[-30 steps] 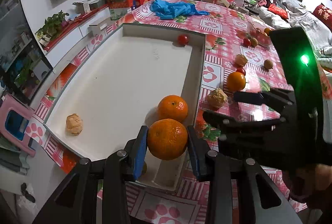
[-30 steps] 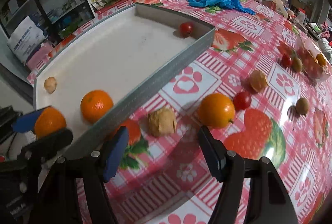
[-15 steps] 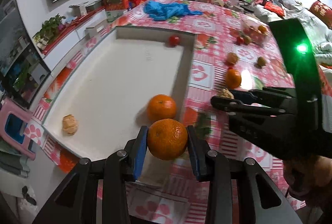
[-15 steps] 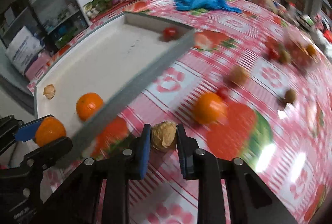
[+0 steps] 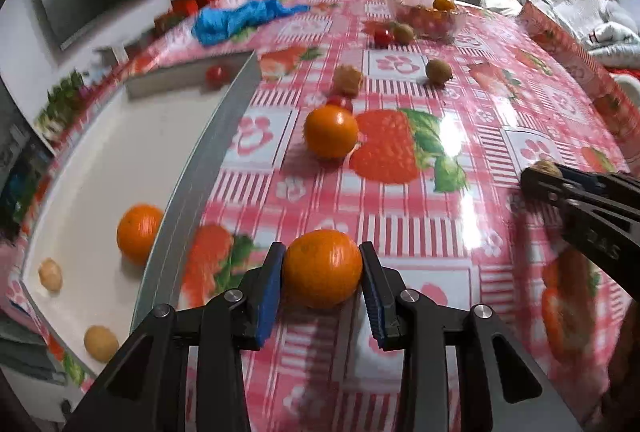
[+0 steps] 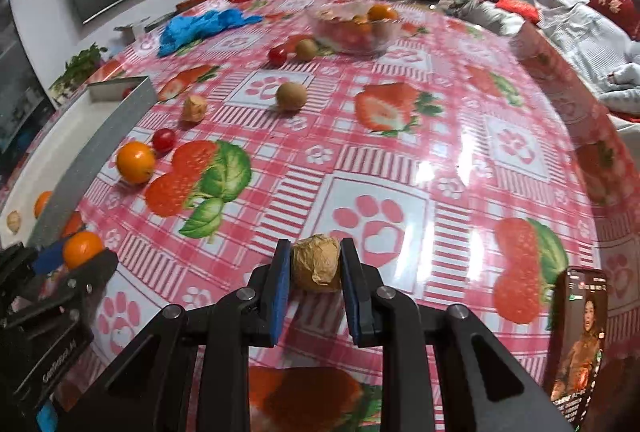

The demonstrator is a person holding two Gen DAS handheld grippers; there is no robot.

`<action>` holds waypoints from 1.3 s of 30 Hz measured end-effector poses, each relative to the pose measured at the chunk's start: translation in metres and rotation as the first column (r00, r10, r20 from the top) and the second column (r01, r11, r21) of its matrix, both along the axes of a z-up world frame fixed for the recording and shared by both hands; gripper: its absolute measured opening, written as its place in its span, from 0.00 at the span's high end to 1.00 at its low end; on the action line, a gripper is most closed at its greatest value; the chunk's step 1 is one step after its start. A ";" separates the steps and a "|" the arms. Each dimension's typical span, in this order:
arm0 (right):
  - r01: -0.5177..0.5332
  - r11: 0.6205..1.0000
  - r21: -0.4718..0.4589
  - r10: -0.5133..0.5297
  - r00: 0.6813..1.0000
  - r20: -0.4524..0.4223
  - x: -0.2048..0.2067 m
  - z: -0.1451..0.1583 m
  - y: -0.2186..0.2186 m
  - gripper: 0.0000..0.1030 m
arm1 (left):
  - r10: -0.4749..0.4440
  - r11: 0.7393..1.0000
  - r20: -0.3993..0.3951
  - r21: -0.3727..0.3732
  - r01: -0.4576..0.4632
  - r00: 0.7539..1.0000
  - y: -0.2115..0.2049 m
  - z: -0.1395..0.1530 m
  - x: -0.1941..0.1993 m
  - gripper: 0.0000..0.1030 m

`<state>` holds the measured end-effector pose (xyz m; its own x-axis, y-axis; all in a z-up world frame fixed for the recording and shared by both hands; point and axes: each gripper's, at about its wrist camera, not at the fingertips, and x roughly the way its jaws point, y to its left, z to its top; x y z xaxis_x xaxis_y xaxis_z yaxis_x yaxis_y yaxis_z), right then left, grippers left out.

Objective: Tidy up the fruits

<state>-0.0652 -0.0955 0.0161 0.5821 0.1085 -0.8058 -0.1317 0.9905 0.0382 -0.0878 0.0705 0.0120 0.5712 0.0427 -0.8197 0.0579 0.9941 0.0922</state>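
Observation:
My left gripper (image 5: 322, 290) is shut on an orange (image 5: 322, 268) and holds it above the tablecloth, right of the white tray (image 5: 192, 167). My right gripper (image 6: 315, 274) is shut on a tan papery husk fruit (image 6: 316, 262) above the table; it shows at the right edge of the left wrist view (image 5: 560, 187). The tray holds an orange (image 5: 138, 234), a cherry tomato (image 5: 216, 73) and two pale small fruits (image 5: 50, 274). Another orange (image 5: 331, 131) lies on the cloth near the tray wall.
Loose on the cloth: a cherry tomato (image 6: 164, 139), a husk fruit (image 6: 195, 107), a brown round fruit (image 6: 291, 95). A glass bowl of fruit (image 6: 354, 25) stands at the back, blue gloves (image 6: 200, 25) far left, a phone (image 6: 578, 344) near right.
The right gripper closed on the husk fruit and lifted it away to the right. The left gripper carried its orange from over the tray to above the cloth.

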 end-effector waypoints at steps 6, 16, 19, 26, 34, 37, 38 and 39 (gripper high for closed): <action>0.011 1.000 -0.015 -0.011 0.999 0.038 -0.003 -0.002 0.002 0.75 | 0.020 1.000 0.048 -0.020 -0.019 0.999 0.004 -0.002 0.009 0.63; 0.026 1.000 -0.013 -0.025 0.999 0.047 -0.003 -0.005 0.003 0.75 | 0.013 1.000 0.093 -0.023 -0.010 0.996 0.004 -0.005 0.008 0.63; 0.026 1.000 -0.011 -0.025 0.999 0.047 -0.003 -0.005 0.003 0.75 | 0.014 1.000 0.091 -0.024 -0.012 0.996 0.004 -0.005 0.008 0.63; 0.026 1.000 -0.010 -0.025 0.999 0.047 -0.003 -0.005 0.003 0.75 | 0.013 1.000 0.092 -0.022 -0.011 0.996 0.004 -0.005 0.008 0.63; 0.026 1.000 -0.008 -0.025 0.999 0.046 -0.003 -0.005 0.003 0.75 | 0.013 1.000 0.092 -0.022 -0.011 0.996 0.004 -0.005 0.008 0.63; 0.026 1.000 -0.008 -0.025 0.999 0.046 -0.002 -0.005 0.002 0.75 | 0.013 1.000 0.092 -0.020 -0.011 0.996 0.004 -0.005 0.008 0.63; 0.026 1.000 -0.008 -0.025 0.999 0.046 -0.002 -0.005 0.002 0.75 | 0.013 1.000 0.092 -0.021 -0.011 0.996 0.004 -0.005 0.008 0.63; 0.025 1.000 -0.008 -0.025 0.999 0.046 -0.003 -0.005 0.002 0.75 | 0.013 1.000 0.092 -0.021 -0.011 0.996 0.004 -0.005 0.008 0.63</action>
<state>-0.0678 -0.0930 0.0111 0.6212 0.0861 -0.7789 -0.1080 0.9939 0.0238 -0.0799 0.0748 0.0075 0.6441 0.0335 -0.7642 0.0385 0.9964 0.0761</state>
